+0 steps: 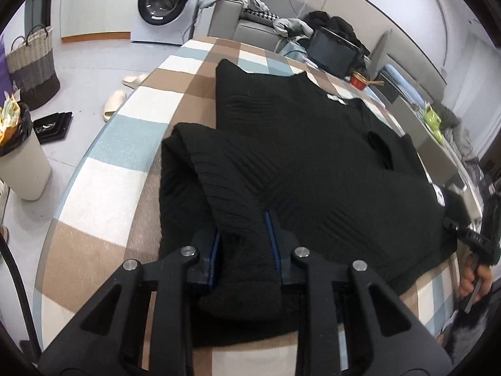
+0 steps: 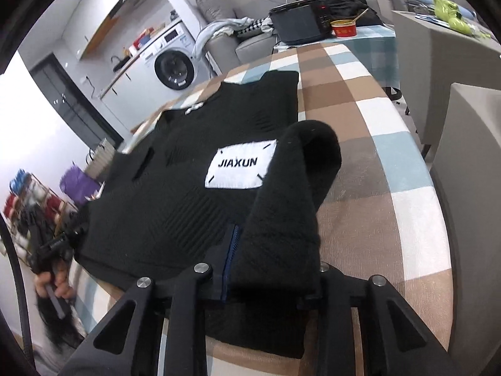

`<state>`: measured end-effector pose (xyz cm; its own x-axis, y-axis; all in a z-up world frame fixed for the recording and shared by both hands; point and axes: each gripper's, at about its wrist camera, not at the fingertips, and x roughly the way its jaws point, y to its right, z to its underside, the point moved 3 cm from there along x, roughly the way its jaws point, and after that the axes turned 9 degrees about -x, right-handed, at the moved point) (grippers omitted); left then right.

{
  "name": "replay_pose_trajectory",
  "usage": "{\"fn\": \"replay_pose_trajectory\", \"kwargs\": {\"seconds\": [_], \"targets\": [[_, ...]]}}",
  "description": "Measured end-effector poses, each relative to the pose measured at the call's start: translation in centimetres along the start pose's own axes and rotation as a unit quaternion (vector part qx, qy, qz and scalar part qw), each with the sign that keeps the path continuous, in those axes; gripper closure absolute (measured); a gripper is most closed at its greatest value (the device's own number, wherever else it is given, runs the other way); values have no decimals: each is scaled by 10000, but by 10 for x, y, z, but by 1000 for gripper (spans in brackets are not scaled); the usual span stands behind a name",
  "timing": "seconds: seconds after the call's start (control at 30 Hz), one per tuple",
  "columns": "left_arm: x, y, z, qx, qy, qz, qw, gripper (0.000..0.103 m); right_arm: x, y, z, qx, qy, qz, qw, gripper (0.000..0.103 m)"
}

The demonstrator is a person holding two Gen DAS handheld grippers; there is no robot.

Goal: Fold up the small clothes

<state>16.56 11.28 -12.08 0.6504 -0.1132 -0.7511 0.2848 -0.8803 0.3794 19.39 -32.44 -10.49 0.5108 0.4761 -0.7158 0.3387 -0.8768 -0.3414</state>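
1. The left claw grips a black sleeve between its blue-edged pads – the knit fills the narrow gap and its cuff hangs back over the claw's base.
2. From that claw the sleeve runs up and to the left, then folds over onto the body of the black sweater.
3. The right claw is clamped on the other sleeve, which bunches between the pads and hides the right-hand one.
4. That sleeve rises ahead of the right claw, arches into a loop, and drops to the cloth just right of the white patch reading JIAXUN.
5. The sweater lies flat ahead of both claws – its long axis runs away from them, with the far end towards the washing machine.
6. Beneath it all is the checked tablecloth, bare to the right of the right claw and to the left of the left one.
7. Beyond the sweater's far end stand a dark tablet and a red bowl.
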Motion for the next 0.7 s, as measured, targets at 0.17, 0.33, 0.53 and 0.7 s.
{"fn": "replay_pose_trajectory", "kwargs": {"seconds": [0.17, 0.33, 0.53, 0.7], "targets": [[-11, -2, 18, 48, -131, 53, 9999, 81, -8, -11, 19, -107, -136, -68, 9998, 75], [-31, -8, 35, 99, -94, 66, 9999, 81, -32, -4, 32, 182, -23, -57, 9998, 71], [-47, -25, 20, -348, 13, 430, 9985, 81, -72, 11, 30, 730, 566, -328, 9952, 70], [-46, -26, 11, -492, 61, 545, 9973, 95, -64, 10, 22, 741, 603, -188, 9953, 94]]}}
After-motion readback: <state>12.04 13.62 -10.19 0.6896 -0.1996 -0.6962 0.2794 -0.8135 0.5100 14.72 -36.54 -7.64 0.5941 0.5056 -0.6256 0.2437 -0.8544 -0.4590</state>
